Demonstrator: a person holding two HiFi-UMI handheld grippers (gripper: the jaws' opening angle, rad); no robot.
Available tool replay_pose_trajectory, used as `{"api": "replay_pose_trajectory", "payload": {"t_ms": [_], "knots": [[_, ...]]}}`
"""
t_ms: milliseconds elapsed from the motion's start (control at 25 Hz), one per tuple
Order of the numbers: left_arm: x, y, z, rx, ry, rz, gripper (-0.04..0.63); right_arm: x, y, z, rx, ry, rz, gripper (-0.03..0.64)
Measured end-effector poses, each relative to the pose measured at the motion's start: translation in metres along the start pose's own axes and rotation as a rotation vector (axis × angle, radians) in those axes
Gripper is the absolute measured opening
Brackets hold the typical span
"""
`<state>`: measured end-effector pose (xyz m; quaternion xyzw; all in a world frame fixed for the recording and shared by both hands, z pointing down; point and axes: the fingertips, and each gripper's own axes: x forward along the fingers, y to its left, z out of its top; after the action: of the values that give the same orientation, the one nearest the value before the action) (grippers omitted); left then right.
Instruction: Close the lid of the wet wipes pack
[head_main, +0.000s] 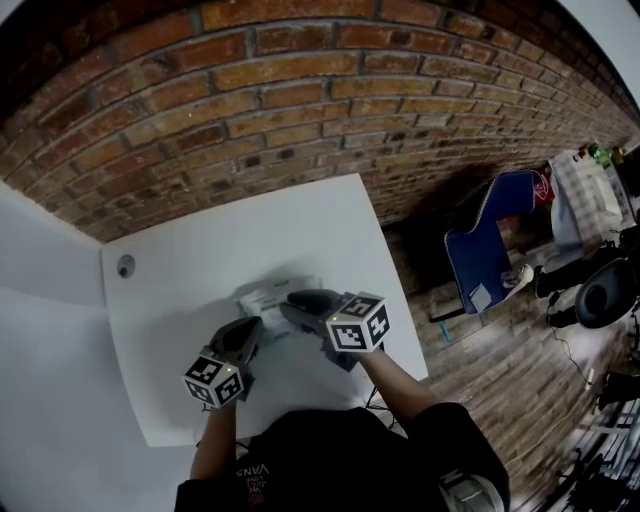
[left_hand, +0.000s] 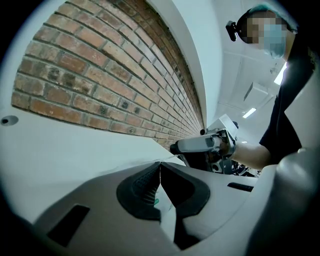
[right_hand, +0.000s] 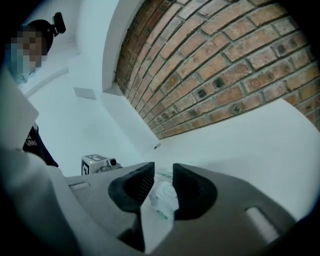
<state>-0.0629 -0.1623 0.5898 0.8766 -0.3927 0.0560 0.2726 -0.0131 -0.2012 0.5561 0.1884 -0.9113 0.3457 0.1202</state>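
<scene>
In the head view, the wet wipes pack (head_main: 268, 297) is lying near the middle of the white table (head_main: 200, 270), in front of the brick wall (head_main: 300, 90). The left gripper (head_main: 250, 325) is sitting at the pack's near-left edge, and the right gripper (head_main: 292, 300) is hovering over its right side. A blue chair (head_main: 490, 250) is standing on the wooden floor, well apart to the right.

In the left gripper view, the left gripper (left_hand: 160, 165) is holding its jaws together at the tips; they are pinching what looks like a thin edge of the pack (left_hand: 168, 216), whose white wrapper with green print is showing in the gap behind the tips. The right gripper (left_hand: 175, 148) is pointing in just beyond, held in the person's hand (left_hand: 250, 155).

In the right gripper view, the right gripper (right_hand: 163, 172) is holding its jaws apart. The pack (right_hand: 165, 197) is lying between and below them; a gap is showing beside the left pad, so neither pad is pressing on it. Whether the lid is up or down cannot be told. The left gripper's marker cube (right_hand: 95, 164) is showing at the left.
</scene>
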Motion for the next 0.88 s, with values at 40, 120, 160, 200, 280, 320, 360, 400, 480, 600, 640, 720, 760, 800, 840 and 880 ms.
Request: {"api": "replay_pose_trajectory", "payload": {"t_ms": [40,120,160,200,280,320,360,400,480,600,640,720,760,800,840,880], "knots": [[-0.001,0.0,0.0,0.0,-0.001,0.001,-0.002,0.002,-0.001,-0.004,0.007,0.011,-0.004,0.094],[-0.002,0.0,0.0,-0.001,-0.001,0.002,-0.002,0.004,-0.004,-0.012,0.013,0.026,-0.013,0.015],[-0.002,0.0,-0.001,-0.001,0.0,0.002,-0.002,0.005,-0.006,-0.015,0.008,0.032,-0.022,0.014],[-0.003,0.0,-0.002,-0.001,0.001,0.003,-0.002,0.005,-0.007,-0.018,-0.007,0.037,-0.035,0.014],[-0.004,-0.001,-0.004,-0.002,0.004,0.006,-0.002,0.006,-0.007,-0.022,-0.056,0.049,-0.061,0.014],[-0.004,0.0,-0.005,-0.004,0.005,0.007,-0.002,0.007,-0.007,-0.023,-0.077,0.053,-0.07,0.014],[-0.004,0.0,-0.006,-0.005,0.006,0.008,-0.002,0.008,-0.007,-0.025,-0.089,0.054,-0.074,0.014],[-0.005,0.0,-0.006,-0.006,0.007,0.01,-0.002,0.009,-0.006,-0.027,-0.092,0.053,-0.076,0.014],[-0.005,0.0,-0.007,-0.009,0.009,0.011,-0.002,0.011,-0.006,-0.03,-0.092,0.051,-0.083,0.014],[-0.004,0.0,-0.008,-0.011,0.01,0.01,-0.002,0.013,-0.007,-0.035,-0.109,0.055,-0.106,0.0],[-0.004,0.0,-0.009,-0.011,0.009,0.01,-0.002,0.013,-0.007,-0.036,-0.11,0.054,-0.11,0.0],[-0.003,0.0,-0.009,-0.011,0.009,0.009,-0.002,0.013,-0.007,-0.038,-0.101,0.045,-0.112,0.0],[-0.002,0.0,-0.01,-0.011,0.01,0.008,-0.002,0.013,-0.008,-0.039,-0.096,0.04,-0.113,0.0],[-0.002,0.0,-0.01,-0.012,0.011,0.007,-0.002,0.013,-0.008,-0.039,-0.095,0.036,-0.116,-0.001],[-0.001,0.0,-0.011,-0.014,0.013,0.007,-0.002,0.013,-0.009,-0.04,-0.1,0.036,-0.121,-0.002],[0.0,0.0,-0.011,-0.015,0.014,0.006,-0.002,0.013,-0.009,-0.041,-0.108,0.039,-0.127,-0.002]]}}
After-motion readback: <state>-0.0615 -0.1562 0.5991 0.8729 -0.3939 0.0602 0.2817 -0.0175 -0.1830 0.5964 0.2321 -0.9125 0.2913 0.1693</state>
